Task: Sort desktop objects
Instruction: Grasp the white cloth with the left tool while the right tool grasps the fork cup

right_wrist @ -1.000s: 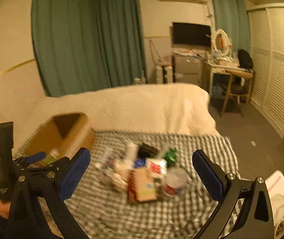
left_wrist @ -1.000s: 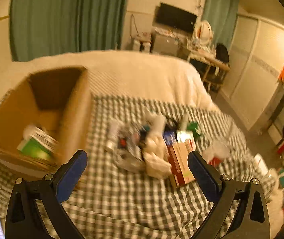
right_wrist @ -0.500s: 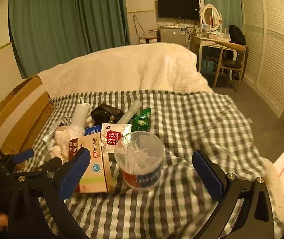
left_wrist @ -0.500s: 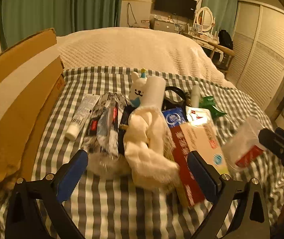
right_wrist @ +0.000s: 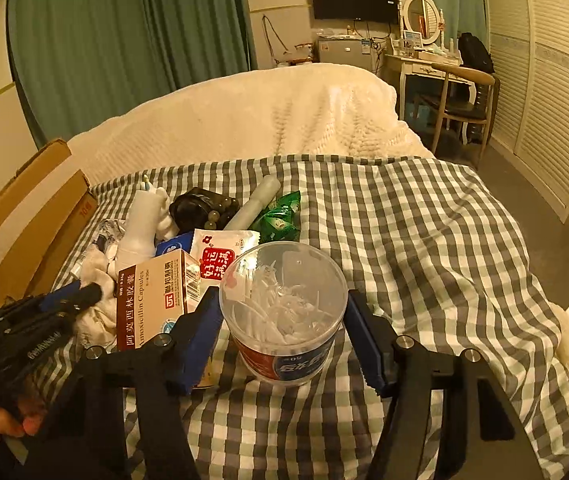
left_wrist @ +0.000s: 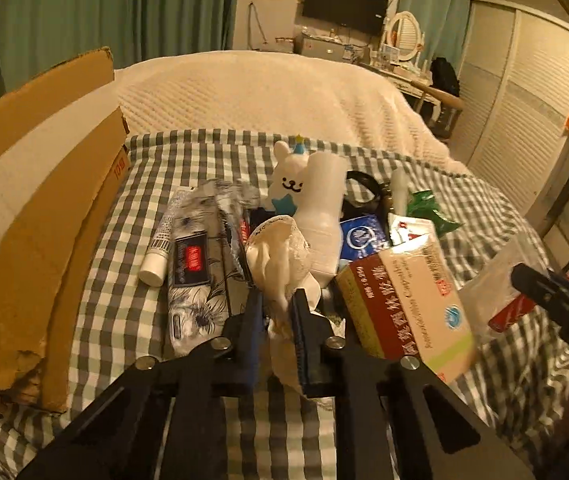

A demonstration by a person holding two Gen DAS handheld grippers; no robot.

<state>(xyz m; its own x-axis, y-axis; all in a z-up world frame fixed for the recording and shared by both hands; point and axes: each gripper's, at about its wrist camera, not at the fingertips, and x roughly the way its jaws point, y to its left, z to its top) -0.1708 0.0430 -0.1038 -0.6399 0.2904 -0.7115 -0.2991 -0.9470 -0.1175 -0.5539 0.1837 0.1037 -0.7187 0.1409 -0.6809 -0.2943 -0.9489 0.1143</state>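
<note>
Since half a second ago the left gripper (left_wrist: 278,316) has pinched the soft white cloth (left_wrist: 280,256) at frame centre; right gripper (right_wrist: 282,330) straddles the light, rigid tub (right_wrist: 284,312), unclosed.

Black linkage arms, blue-padded jaws (silver screws), bare fingers (right_wrist: 12,426).

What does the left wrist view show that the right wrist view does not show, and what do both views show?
Only the left wrist view shows the left hand-held gripper shut on the white cloth from close up, plus the toothpaste tube and the patterned pouch.

Only the right wrist view shows the right hand-held gripper open around the clear swab tub, the dark beads, and a wooden chair.

Both show the medicine box, the white bear bottle, the cardboard box and the checked blanket.
</note>
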